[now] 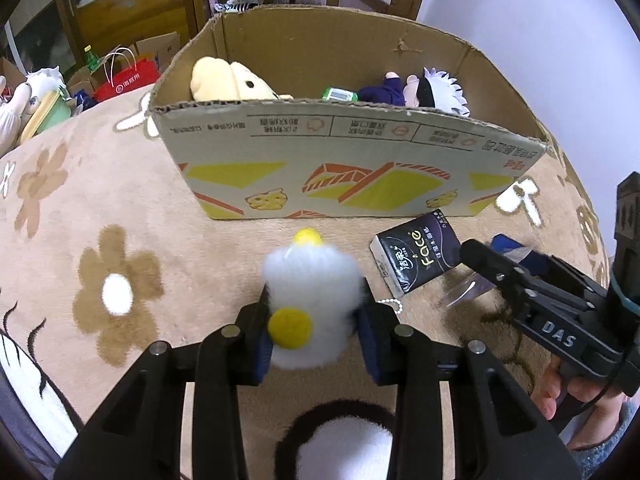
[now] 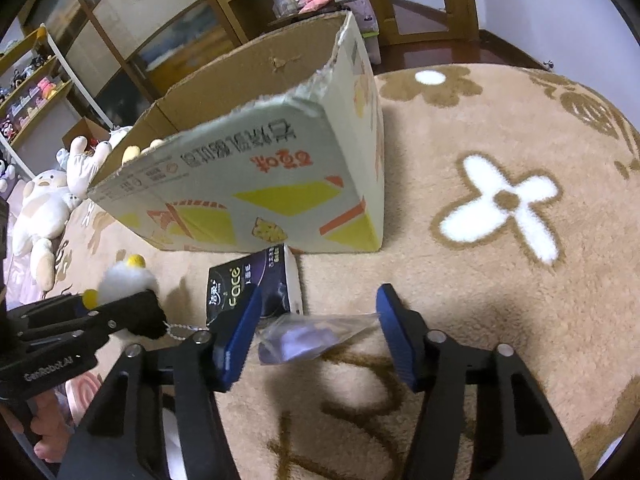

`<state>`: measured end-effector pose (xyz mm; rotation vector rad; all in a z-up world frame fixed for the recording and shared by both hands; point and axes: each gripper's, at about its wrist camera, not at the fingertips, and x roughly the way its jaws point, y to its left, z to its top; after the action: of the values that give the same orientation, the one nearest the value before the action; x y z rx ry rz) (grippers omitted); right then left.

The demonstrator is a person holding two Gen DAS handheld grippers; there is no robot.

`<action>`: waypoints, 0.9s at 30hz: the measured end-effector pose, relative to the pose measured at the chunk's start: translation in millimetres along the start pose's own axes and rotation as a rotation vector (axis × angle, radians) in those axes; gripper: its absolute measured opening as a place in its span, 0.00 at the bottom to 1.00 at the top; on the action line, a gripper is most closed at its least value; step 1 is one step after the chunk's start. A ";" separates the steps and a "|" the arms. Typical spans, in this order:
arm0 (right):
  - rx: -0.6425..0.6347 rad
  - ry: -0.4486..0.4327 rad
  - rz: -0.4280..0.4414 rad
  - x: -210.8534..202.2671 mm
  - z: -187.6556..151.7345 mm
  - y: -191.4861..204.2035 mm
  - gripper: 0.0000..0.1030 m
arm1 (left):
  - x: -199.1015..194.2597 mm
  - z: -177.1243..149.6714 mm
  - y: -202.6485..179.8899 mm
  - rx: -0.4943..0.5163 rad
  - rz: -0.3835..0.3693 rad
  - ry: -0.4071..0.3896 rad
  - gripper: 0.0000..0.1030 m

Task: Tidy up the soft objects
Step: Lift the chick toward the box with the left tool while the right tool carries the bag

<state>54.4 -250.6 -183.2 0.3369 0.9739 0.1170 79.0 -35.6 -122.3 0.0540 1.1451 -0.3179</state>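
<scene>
My left gripper (image 1: 315, 296) is shut on a white fluffy plush (image 1: 312, 276) with yellow pompoms and a bead chain, held above the rug in front of the cardboard box (image 1: 360, 152). In the right wrist view the same plush (image 2: 124, 280) sits at the lower left. My right gripper (image 2: 320, 292) has its blue pads closed against the ends of a clear plastic packet (image 2: 304, 336) just above the rug. A black tissue pack (image 2: 240, 280) lies beside it against the box. Inside the box are a yellow plush (image 1: 228, 80) and a white-haired doll (image 1: 432, 88).
A beige flower-patterned rug (image 2: 500, 208) covers the floor. Several plush toys (image 2: 40, 208) lie at its left edge. A red paper bag (image 1: 128, 80) and more boxes stand behind, with wooden shelves (image 2: 36, 92) and cabinets at the back.
</scene>
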 end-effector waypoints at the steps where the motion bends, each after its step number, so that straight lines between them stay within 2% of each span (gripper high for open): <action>1: -0.004 0.006 -0.001 1.8 -1.0 0.5 0.56 | -1.6 0.0 0.0 0.000 0.001 -0.002 0.33; 3: -0.015 0.006 -0.015 3.7 -3.6 3.8 0.53 | -1.8 2.0 -4.5 0.003 0.005 -0.006 0.33; 15: -0.023 -0.048 -0.009 -13.9 1.0 8.5 0.52 | -18.9 -0.5 -3.5 -0.005 0.024 -0.049 0.33; 27: -0.051 -0.143 -0.004 -57.8 11.5 13.9 0.52 | -37.2 0.4 -8.2 0.027 0.037 -0.104 0.33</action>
<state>32.2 -254.3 -127.0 0.2922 0.8290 0.1120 63.2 -35.2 -87.6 0.0812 1.0354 -0.3001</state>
